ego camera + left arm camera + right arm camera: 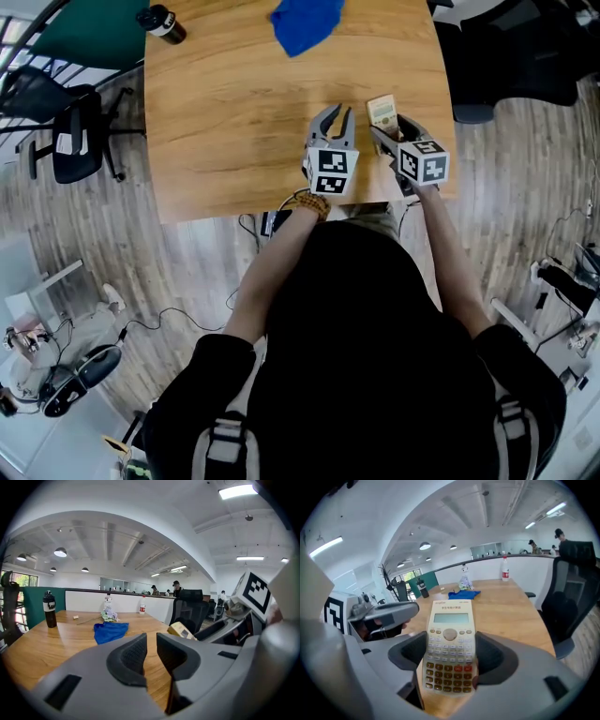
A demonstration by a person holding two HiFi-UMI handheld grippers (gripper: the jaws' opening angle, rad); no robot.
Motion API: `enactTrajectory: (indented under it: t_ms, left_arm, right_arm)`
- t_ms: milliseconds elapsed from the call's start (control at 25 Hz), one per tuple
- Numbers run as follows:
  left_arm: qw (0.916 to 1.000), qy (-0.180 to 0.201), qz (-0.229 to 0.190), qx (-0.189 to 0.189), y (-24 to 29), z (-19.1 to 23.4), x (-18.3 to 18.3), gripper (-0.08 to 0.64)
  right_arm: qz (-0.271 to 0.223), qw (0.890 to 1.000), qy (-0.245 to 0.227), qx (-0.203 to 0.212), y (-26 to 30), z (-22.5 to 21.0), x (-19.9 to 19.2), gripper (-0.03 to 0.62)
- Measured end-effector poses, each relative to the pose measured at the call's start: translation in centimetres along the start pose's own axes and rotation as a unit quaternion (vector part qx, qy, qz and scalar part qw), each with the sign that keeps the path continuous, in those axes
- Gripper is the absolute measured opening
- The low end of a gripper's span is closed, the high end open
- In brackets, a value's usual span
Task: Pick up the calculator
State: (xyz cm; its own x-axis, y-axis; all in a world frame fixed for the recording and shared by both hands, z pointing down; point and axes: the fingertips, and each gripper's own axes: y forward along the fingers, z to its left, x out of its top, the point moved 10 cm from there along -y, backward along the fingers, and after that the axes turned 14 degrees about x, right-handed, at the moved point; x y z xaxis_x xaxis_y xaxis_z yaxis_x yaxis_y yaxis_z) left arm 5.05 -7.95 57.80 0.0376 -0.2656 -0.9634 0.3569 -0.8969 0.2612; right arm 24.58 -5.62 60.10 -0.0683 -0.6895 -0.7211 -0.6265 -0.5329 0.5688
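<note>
Clamping the calculator (449, 634) across its width, the right gripper's (451, 654) jaws hold it lengthwise over the desk's (234, 103) near edge (left gripper (151, 651) alongside, jaws narrow and empty).

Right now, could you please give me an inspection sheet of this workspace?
Surface: wooden table, mostly bare.
Job's things: calculator, face up, gripped by its sides.
Clutter: blue cloth and dark bottle at the far end.
Grippers: left gripper jaws narrowly apart, nothing between them; right gripper shut on the calculator.
Cables: loose cables on the floor by the person.
Surroundings: black chair left of the table, wood floor, open office.
</note>
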Motion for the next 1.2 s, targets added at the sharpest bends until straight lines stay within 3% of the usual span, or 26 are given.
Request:
enactTrajectory:
  t_ms: [240,560,760,1040,1200]
  left_arm:
    - [0.9994,-0.006,-0.027,0.019,-0.4,1.3,1.6,0.077]
    - [0.9971,-0.001,-0.069,0.032,-1.4,2.0,3.8,0.077]
    - [0.9965,0.000,-0.079,0.026,-1.6,1.8,4.2,0.077]
    - [0.9965,0.002,-0.079,0.028,-1.4,2.1,4.2,0.077]
    - [0.9966,0.001,-0.077,0.028,-1.3,2.5,3.9,0.077]
  right_arm:
    - [-0.081,0.996,-0.041,-0.023,-1.6,1.7,5.1,0.342]
    - [-0.169,0.981,-0.089,-0.031,-3.2,4.8,9.3,0.345]
    - [-0.182,0.978,-0.099,-0.028,-3.3,6.1,10.0,0.345]
    - [-0.191,0.980,-0.054,-0.001,-2.9,5.7,9.5,0.345]
    - [-0.186,0.981,-0.053,-0.001,-2.5,5.9,9.2,0.345]
